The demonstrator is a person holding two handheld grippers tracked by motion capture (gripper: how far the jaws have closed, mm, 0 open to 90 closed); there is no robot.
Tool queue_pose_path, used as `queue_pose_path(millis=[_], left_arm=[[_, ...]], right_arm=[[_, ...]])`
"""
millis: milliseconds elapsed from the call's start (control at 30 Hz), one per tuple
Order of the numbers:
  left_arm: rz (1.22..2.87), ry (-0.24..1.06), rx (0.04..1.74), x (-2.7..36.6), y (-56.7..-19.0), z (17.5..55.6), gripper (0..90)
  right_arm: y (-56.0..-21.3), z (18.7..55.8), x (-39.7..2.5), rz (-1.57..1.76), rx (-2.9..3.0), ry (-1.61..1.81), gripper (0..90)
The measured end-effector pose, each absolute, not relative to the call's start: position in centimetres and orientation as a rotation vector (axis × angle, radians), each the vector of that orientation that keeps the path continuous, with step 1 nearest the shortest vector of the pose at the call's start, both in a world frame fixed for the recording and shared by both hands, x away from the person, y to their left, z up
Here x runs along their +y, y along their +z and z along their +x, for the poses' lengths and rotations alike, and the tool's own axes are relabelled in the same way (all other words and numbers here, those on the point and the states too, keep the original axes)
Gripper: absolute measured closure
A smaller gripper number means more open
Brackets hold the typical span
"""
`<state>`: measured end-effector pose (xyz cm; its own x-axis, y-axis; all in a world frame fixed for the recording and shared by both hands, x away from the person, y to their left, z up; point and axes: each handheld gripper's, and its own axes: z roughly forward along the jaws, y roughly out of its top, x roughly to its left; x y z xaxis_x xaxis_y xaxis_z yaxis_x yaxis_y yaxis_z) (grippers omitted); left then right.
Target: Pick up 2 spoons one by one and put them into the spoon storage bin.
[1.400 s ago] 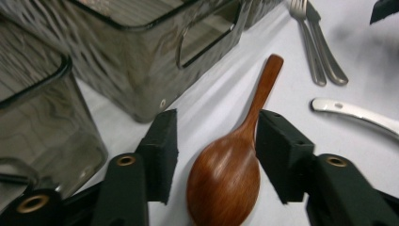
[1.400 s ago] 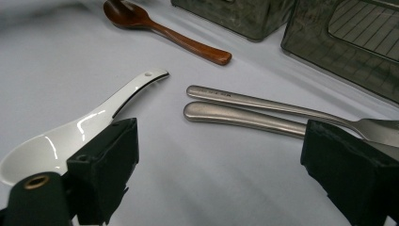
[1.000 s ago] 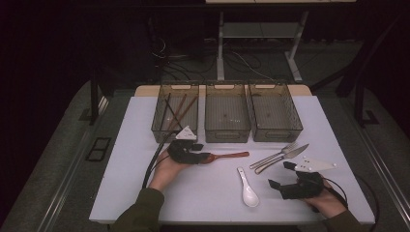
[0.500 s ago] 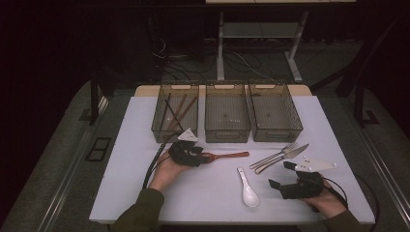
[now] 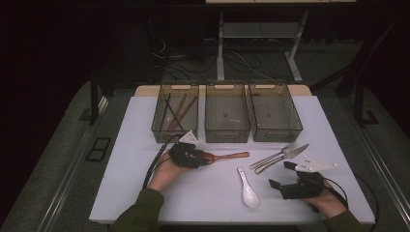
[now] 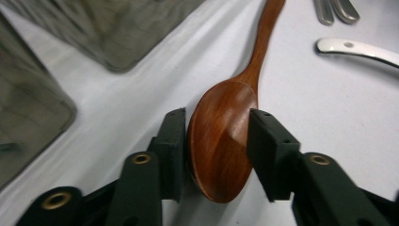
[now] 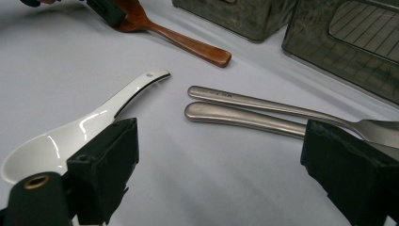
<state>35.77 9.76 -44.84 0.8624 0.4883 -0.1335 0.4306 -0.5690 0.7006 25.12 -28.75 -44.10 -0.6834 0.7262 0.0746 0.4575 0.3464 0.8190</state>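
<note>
From the high view, the left gripper sits near the middle-left of the white surface, right at the bowl end of the wooden spoon, whose handle points off to the right. The left hand comes in from the bottom edge with the forearm angled up and slightly right, just in front of three bins. Over on the right, the right gripper rests low on the surface near the front edge, jaws spread wide, with the white soup spoon just left of it and the fork and knife just beyond. In the left gripper view, the jaws are narrowed down around the wooden spoon's bowl, both pads touching its sides, spoon lying flat on the surface. In the right gripper view, the jaws stand wide apart holding nothing, the two metal handles lie between them further out, and the white spoon lies by the left jaw.
</note>
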Motion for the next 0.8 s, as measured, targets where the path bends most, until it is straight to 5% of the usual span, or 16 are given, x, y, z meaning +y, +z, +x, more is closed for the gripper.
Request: queue_pose_path(millis=[367,800], left_arm=[[2.307,0.084,0.577,9.41,-44.69,35.24,77.5],[2.322,0.095,0.583,9.25,-44.55,35.17,79.2]], right_arm=[[-44.07,25.08,-28.74,1.056,2.31,1.259,12.0],[-44.07,25.06,-28.72,1.055,2.311,1.259,12.0]])
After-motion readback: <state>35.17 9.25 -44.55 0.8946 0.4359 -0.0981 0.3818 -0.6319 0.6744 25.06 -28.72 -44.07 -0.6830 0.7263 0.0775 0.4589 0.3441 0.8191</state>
